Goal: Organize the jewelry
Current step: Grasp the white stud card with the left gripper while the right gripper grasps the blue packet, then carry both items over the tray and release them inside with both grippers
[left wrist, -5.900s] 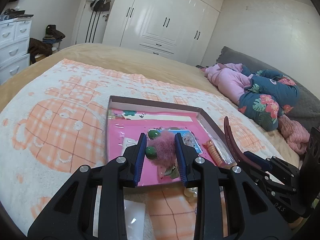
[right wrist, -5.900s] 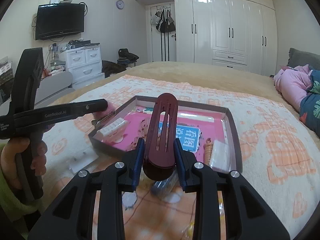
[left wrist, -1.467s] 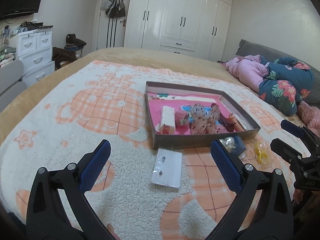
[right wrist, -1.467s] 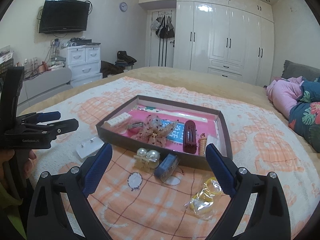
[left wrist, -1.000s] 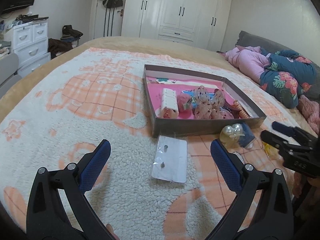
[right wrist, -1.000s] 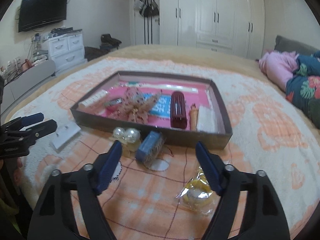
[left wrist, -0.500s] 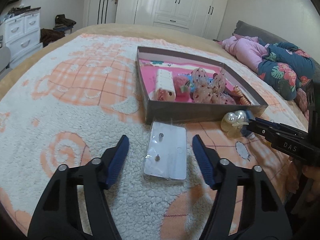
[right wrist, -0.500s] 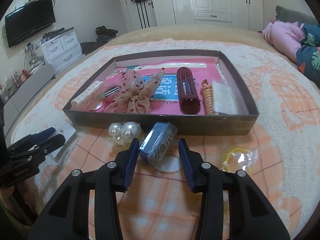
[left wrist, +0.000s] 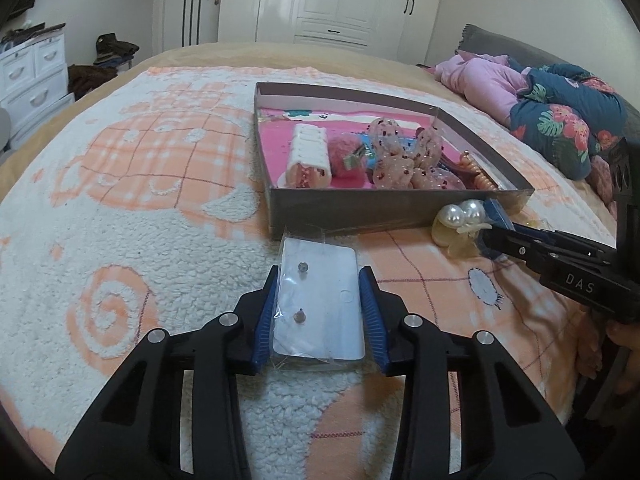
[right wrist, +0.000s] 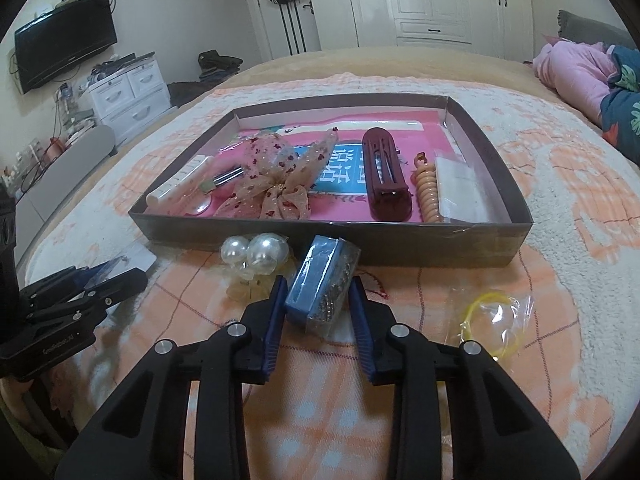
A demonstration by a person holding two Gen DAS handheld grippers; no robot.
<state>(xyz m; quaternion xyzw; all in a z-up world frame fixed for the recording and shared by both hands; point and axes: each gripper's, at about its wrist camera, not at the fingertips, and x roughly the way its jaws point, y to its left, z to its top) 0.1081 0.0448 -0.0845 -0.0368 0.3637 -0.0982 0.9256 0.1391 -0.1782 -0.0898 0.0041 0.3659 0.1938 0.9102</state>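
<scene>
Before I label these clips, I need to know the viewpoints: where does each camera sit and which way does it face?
Left wrist: on the left hand-held gripper, looking along its fingers at the earring card they straddle; the right hand-held gripper enters from the right.
Right wrist: on the right gripper, fingers around the blue packet; the left gripper is at lower left.
Both show the tray and pearl clip.

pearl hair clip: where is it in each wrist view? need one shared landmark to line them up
Left wrist: pearl hair clip sits right of centre, on the blanket just outside the brown tray's near wall, beside the right gripper.
Right wrist: the clip is left of centre, before the same wall.
Shared landmark: the tray's near wall.
</scene>
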